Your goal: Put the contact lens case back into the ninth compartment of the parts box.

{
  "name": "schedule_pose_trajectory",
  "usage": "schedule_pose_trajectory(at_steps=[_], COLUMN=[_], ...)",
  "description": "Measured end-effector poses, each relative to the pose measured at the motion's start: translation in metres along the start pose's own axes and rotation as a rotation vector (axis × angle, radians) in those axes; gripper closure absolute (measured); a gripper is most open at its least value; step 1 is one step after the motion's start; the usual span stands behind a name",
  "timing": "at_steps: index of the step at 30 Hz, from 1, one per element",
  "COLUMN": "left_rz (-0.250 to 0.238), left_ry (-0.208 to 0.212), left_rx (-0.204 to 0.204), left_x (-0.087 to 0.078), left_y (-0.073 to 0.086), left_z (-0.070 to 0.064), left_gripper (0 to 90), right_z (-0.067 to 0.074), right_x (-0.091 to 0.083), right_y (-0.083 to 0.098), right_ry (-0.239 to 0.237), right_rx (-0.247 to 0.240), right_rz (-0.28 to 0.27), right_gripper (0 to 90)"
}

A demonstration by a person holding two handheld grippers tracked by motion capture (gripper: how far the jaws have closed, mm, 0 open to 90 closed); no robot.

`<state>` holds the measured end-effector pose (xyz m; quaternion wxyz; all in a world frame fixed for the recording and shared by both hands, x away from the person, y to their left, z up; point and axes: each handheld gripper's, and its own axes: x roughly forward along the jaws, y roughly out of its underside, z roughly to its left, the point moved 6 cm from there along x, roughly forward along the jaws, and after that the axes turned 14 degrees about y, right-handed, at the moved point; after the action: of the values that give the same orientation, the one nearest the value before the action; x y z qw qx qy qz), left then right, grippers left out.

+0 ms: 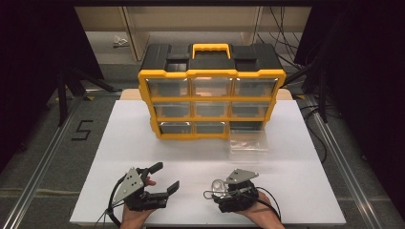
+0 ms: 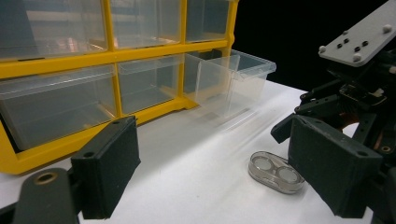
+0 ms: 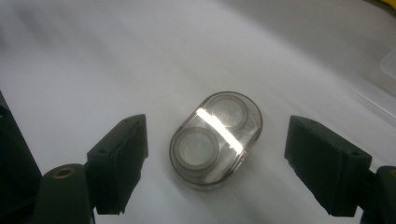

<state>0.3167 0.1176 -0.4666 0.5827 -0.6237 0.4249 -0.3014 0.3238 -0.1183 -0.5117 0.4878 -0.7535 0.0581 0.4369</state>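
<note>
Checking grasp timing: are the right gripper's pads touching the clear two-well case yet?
Apart. The right gripper view shows white table on both sides of the clear case, between it and the right gripper pads.

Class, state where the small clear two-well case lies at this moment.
The clear two-well case lies flat on the white table, near its front edge on the right, between the open jaws of the right gripper and untouched by them.
</note>
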Motion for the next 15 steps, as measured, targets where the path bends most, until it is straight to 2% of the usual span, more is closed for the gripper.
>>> schedule_pose_trajectory(at_steps=[15], left_rz=[-0.004], left_ry=[0.003], left_rx=[0.0], left_x=[0.0], left_y=[0.0], left_z=[0.0], left_gripper=[16.3], right_z=[0.004], right_x=[0.013], right_y=[-0.002], right_ry=[-0.026], right_rx=[-0.027], right_rz=[0.093], right_gripper=[26.7])
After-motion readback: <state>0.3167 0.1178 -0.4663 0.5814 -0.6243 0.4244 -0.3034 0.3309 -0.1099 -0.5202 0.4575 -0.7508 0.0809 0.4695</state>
